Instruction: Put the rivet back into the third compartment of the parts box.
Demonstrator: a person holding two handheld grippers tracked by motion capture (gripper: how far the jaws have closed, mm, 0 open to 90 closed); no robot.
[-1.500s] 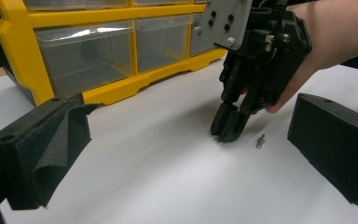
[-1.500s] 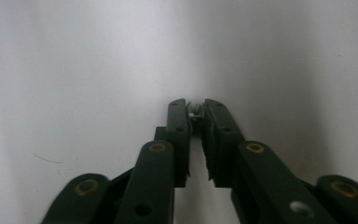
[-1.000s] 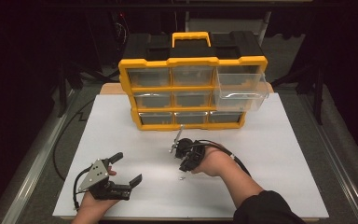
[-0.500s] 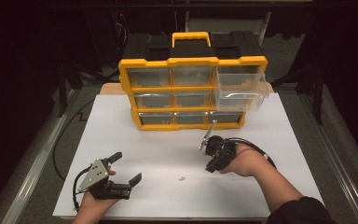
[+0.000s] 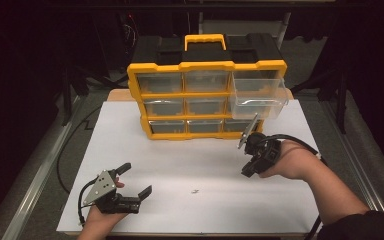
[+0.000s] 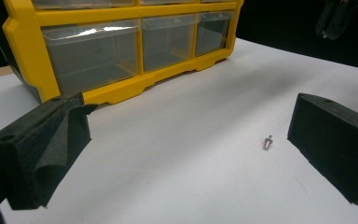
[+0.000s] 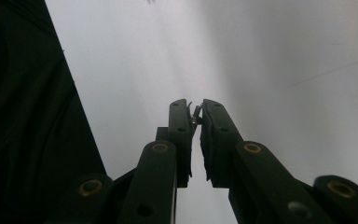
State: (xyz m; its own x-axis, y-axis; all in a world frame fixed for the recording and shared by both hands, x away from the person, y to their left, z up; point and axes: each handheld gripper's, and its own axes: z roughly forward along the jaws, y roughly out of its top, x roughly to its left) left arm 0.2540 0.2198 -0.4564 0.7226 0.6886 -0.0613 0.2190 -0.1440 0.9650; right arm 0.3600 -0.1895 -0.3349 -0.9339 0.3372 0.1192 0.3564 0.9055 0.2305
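Observation:
A yellow drawer organizer [image 5: 180,95] stands at the back of the white table; its top right clear drawer [image 5: 258,97] is pulled out. My right gripper [image 5: 245,172] hovers below that drawer. In the right gripper view it [image 7: 194,110] is shut on a tiny metal screw [image 7: 196,113] pinched at the tips. A second small screw [image 5: 195,190] lies loose on the table, and the left gripper view has it [image 6: 267,142] near the right jaw. My left gripper [image 5: 135,180] rests at the front left, open with nothing between its jaws [image 6: 186,149].
The organizer's bottom row of clear drawers [image 6: 121,56] is closed and looks empty. The white table top [image 5: 190,160] has bare room between the grippers. Black cables trail off the table's left edge [image 5: 65,150] and from the right hand [image 5: 305,145].
My right gripper has moved from the table's middle to the right and back toward the open drawer. The loose screw stays where it was. The left gripper has not moved.

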